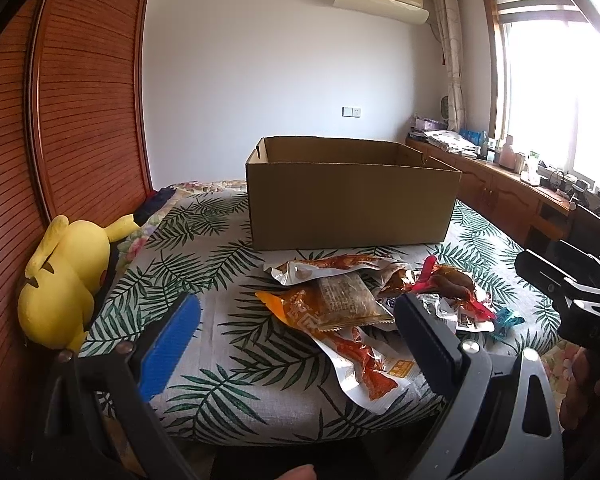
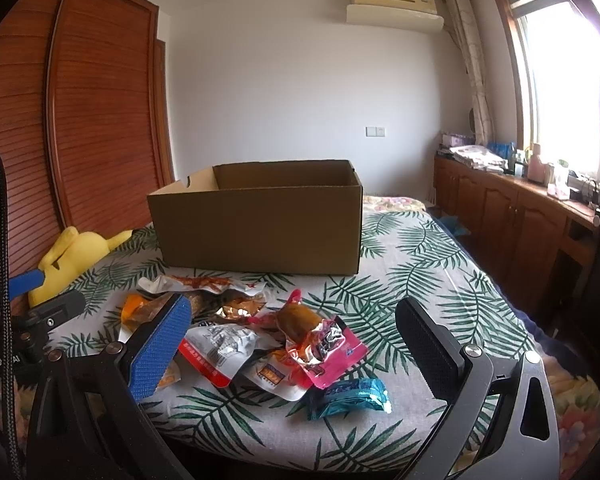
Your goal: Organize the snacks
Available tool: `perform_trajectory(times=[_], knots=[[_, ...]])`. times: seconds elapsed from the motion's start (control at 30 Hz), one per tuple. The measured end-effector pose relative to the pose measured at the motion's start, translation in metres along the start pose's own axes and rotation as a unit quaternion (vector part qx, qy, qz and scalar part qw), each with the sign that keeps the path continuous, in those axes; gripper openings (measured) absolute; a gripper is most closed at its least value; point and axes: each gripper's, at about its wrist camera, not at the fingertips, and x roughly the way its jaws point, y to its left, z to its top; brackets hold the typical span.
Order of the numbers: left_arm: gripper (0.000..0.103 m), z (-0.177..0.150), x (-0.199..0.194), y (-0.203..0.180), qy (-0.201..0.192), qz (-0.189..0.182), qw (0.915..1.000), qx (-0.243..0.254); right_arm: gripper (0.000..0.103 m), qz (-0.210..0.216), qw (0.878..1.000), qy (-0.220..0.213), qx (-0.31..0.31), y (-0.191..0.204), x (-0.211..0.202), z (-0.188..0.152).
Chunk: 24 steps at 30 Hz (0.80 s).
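Observation:
A heap of snack packets [image 1: 352,308] [image 2: 256,340] lies on the leaf-print bedspread [image 1: 204,264] [image 2: 412,272] near its front edge. Behind it stands an open cardboard box [image 1: 352,196] [image 2: 260,224]; its inside floor is hidden. In the left wrist view an orange packet [image 1: 300,308] and a clear packet with red strips [image 1: 364,364] lie nearest. In the right wrist view a pink packet [image 2: 324,352], a red-and-silver one [image 2: 216,352] and a teal one [image 2: 348,396] lie in front. My left gripper [image 1: 296,348] and right gripper [image 2: 296,348] are both open above the heap, holding nothing.
A yellow plush toy [image 1: 64,284] [image 2: 76,252] lies at the bed's left edge against a wooden slatted wardrobe [image 1: 76,100]. A wooden cabinet [image 2: 512,208] with clutter runs under the window on the right. The other gripper's body [image 1: 572,292] shows at the right edge.

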Motion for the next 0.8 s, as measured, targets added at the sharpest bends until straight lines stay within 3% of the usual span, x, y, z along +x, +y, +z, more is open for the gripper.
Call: perform_trajectory(times=[0.8], knots=[[0.099,0.0016,-0.0014,-0.0015,-0.005,0.0,1.0,0.0,0.103,0.0,1.0,-0.001,0.002,-0.0018,0.0003,-0.0007]])
